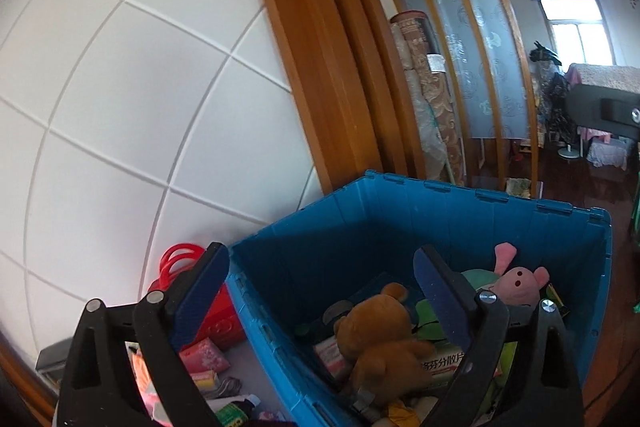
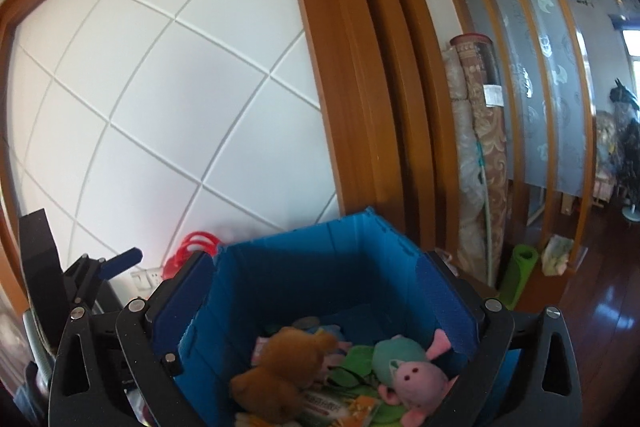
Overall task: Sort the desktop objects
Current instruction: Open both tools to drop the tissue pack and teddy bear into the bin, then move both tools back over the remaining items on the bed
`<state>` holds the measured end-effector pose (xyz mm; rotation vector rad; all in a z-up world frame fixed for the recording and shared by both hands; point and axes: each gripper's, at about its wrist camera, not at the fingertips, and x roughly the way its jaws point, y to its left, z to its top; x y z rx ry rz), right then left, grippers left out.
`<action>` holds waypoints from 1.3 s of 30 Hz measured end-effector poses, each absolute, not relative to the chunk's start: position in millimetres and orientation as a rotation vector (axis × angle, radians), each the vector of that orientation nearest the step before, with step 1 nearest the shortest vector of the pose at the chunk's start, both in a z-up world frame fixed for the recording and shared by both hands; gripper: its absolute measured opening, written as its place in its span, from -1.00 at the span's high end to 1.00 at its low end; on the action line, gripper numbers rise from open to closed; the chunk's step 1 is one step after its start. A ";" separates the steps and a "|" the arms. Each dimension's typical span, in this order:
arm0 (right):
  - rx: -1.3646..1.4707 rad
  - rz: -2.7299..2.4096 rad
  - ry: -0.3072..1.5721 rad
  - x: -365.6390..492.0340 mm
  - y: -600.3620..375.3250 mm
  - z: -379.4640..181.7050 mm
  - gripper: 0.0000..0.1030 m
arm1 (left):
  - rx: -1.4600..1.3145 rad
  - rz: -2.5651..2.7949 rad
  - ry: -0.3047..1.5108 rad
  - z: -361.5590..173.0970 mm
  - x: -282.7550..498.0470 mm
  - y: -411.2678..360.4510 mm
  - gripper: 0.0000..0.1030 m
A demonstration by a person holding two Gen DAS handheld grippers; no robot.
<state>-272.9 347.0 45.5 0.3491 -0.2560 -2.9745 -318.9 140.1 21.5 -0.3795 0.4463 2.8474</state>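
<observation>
Both the left gripper (image 1: 320,291) and right gripper (image 2: 316,291) hang spread and empty above the blue bin (image 2: 304,267). Unsorted packets (image 1: 204,355) lie at seven o'clock; the left should descend squarely over one.

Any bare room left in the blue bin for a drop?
Yes, at the back. The blue bin shows bare floor behind the brown teddy bear and pink pig toy, along its far walls. The near half is crowded with toys and packets. Left of the bin, the desk by the red basket is cluttered.
</observation>
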 end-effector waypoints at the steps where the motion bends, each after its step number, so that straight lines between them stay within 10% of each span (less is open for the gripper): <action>1: 0.337 -2.977 -0.253 -268.3 346.9 42.4 -0.99 | -0.378 2.873 0.432 19.6 -314.5 136.8 -0.84; 39: 0.402 -2.644 -0.081 -192.9 125.9 -16.6 -1.00 | -0.608 3.331 0.394 -53.7 -172.9 -130.5 -0.84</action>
